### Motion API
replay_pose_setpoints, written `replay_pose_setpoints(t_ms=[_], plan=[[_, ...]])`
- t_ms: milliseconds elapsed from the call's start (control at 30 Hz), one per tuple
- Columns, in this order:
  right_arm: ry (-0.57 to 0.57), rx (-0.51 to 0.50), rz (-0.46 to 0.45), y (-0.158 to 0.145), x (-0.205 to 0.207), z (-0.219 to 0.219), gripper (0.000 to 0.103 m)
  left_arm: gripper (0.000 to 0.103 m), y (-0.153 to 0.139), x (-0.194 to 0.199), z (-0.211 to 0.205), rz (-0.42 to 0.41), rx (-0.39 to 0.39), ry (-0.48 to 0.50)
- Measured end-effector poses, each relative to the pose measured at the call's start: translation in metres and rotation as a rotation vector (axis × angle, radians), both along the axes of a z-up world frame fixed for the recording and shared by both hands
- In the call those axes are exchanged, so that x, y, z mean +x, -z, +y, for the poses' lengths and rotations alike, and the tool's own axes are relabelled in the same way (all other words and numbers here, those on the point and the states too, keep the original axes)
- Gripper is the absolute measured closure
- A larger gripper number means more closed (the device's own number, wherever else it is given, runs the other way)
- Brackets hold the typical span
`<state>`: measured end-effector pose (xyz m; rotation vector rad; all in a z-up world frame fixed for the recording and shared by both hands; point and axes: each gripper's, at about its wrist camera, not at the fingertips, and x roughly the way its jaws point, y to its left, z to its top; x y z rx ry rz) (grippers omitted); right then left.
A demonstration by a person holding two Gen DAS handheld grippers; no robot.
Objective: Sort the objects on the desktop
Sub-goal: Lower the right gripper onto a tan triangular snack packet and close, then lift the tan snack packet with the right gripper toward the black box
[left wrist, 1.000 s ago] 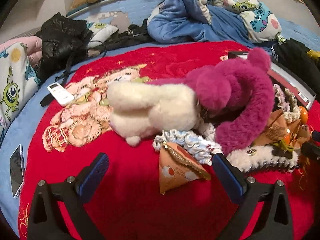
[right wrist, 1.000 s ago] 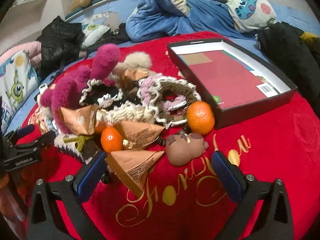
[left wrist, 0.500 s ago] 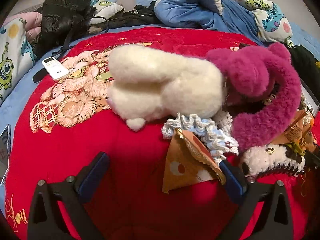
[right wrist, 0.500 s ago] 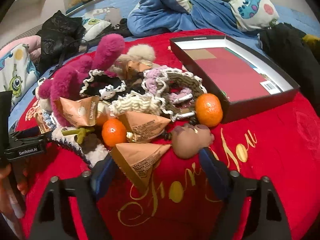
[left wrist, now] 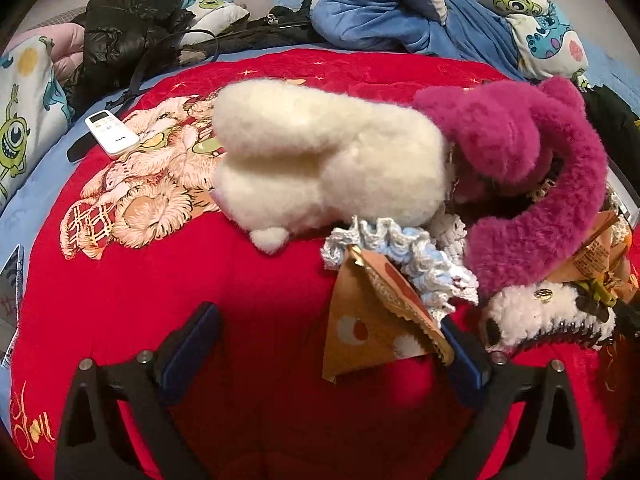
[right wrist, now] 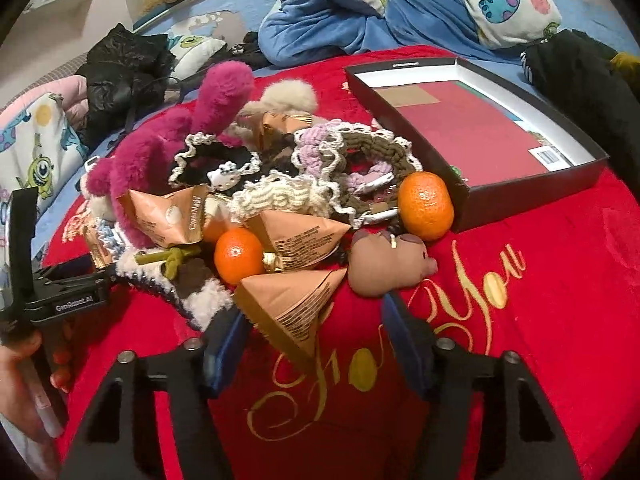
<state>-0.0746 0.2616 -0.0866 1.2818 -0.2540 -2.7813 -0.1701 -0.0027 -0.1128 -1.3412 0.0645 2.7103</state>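
My left gripper is open and low over the red blanket. A tan triangular snack packet lies between its fingers, against the right finger. Behind it are a blue-white crocheted scrunchie, a white plush and a magenta plush hairband. My right gripper is closing around another triangular packet. The packet's lower corner hangs between the pads, and the right pad stands apart from it. Two mandarins and a brown plush pig lie just beyond.
An open black box with a red floor sits at the back right. Crocheted scrunchies pile up mid-heap. A white remote lies far left. The left gripper's body and a hand are at the left edge. Bedding and black clothes ring the blanket.
The right gripper's jaws have narrowed around the triangular packet without shifting place. The left gripper has sunk and come closer, so its packet now lies between the fingers.
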Motion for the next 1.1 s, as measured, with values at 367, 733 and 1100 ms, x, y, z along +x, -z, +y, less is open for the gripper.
replay_pose_setpoints(t_ms=[367,733,1100], plan=[[-0.040,-0.015,0.001,0.002,-0.003,-0.009,0.074,0.051,-0.012,0.015,0.005,0.023,0.027,0.050],[-0.029,0.005,0.013,-0.001,-0.003,-0.013,0.075,0.070,-0.020,0.024,0.000,0.031,0.033,0.070],[-0.021,-0.005,0.042,-0.008,0.006,-0.011,0.076,0.070,-0.036,0.060,-0.012,0.076,0.048,0.058]])
